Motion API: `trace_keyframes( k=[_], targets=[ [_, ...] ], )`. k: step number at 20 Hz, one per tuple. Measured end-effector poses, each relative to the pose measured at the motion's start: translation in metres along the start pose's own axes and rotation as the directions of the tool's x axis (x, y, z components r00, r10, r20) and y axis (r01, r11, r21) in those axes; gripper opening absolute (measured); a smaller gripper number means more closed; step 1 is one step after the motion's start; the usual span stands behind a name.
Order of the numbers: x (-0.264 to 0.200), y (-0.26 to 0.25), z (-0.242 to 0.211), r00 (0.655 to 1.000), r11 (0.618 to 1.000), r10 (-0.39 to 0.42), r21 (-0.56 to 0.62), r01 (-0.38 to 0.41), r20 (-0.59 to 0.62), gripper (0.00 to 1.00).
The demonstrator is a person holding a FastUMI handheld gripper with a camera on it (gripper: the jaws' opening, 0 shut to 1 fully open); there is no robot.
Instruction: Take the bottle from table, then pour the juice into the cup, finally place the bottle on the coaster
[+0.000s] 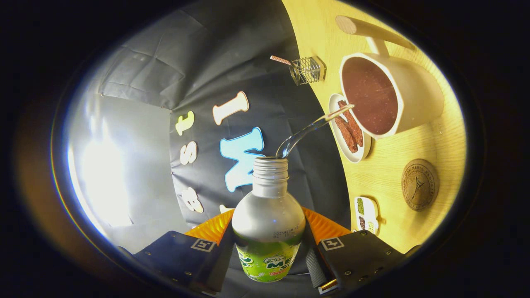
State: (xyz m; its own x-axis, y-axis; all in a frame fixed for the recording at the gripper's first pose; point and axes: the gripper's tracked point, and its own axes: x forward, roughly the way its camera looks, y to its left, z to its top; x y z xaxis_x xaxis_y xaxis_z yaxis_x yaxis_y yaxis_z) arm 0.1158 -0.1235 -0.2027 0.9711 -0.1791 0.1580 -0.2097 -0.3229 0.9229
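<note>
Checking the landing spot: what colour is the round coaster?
Brown cork-like coaster, gripper view; gripper grips the bottle.

My gripper (268, 248) reaches forward as two broad, flat-faced finger blocks. Each block carries a small square white-bordered marker with a T-like glyph near its inner top corner, and small round screws dot their faces. Behind them I see a ribbed orange arc, and a brass-coloured fitting sits low on one block.

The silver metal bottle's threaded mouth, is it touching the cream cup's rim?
Apart. In the gripper view the silver bottle, clamped between both fingers, has its mouth short of the cream cup; a clear stream bridges the gap.
</note>
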Motion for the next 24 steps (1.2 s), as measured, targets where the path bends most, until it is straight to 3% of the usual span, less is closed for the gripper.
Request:
trace_keyframes(
  k=[24],
  targets=[
    [0.003,0.008,0.012,0.996,0.992,0.0,0.129,-0.012,0.092,0.77]
  ],
)
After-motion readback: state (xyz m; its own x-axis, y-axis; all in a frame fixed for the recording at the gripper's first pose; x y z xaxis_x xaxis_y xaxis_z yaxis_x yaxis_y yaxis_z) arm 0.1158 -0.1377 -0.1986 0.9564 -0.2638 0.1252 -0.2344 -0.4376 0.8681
